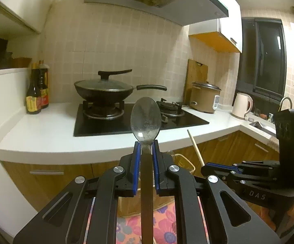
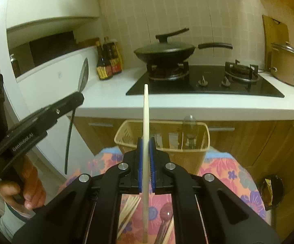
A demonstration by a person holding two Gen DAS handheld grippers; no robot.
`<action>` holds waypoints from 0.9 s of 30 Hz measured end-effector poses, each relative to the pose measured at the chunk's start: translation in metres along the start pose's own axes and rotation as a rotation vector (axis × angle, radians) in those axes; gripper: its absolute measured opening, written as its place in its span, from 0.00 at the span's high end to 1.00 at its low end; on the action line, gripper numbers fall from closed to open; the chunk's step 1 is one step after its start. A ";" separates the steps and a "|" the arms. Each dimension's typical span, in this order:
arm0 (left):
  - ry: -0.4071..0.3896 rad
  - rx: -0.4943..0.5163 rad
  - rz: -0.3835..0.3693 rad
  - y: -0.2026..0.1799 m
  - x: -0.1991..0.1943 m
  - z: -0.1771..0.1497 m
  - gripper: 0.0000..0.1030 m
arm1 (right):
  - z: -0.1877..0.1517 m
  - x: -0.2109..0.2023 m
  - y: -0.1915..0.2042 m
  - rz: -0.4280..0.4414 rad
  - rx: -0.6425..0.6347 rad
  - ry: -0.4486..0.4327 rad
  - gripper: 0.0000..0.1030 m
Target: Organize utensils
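The left hand-held gripper (image 1: 146,150) is clamped on a spoon (image 1: 146,118) at its neck, bowl up. The right hand-held gripper (image 2: 146,148) pinches a chopstick (image 2: 146,109) upright, probably for dropping into the basket (image 2: 163,136) ahead (more utensils lie on the flowered cloth (image 2: 224,168) below).

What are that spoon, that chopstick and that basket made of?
Spoon: metal, probably steel; grey, dull sheen with a bright glint.
Chopstick: pale, matte, likely wood or bamboo.
Basket: beige, slotted walls, looks like moulded plastic.
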State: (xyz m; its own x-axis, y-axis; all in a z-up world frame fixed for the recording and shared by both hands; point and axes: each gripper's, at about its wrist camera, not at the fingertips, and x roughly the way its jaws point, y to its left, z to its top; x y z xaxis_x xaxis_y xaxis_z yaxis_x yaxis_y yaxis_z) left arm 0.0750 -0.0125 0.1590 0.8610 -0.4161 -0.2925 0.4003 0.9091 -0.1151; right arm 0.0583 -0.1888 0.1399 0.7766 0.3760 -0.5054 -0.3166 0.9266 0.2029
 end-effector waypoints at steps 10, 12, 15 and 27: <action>-0.023 -0.020 0.004 0.007 0.006 0.003 0.91 | 0.008 -0.001 -0.001 0.006 0.011 -0.041 0.96; -0.028 -0.022 0.007 0.008 0.007 0.003 0.91 | 0.008 0.000 -0.002 0.006 0.013 -0.043 0.96; -0.036 -0.028 0.005 0.010 0.008 0.004 0.91 | 0.010 0.002 -0.003 0.009 0.016 -0.048 0.96; -0.096 -0.055 0.004 0.025 0.025 0.015 0.91 | 0.033 0.005 -0.012 0.025 0.015 -0.139 0.96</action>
State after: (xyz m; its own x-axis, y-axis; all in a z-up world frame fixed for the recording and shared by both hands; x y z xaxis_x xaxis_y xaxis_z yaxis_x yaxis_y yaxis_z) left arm 0.1111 -0.0007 0.1636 0.8897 -0.4097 -0.2013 0.3809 0.9094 -0.1671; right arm 0.0839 -0.1979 0.1628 0.8368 0.3950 -0.3792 -0.3296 0.9164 0.2272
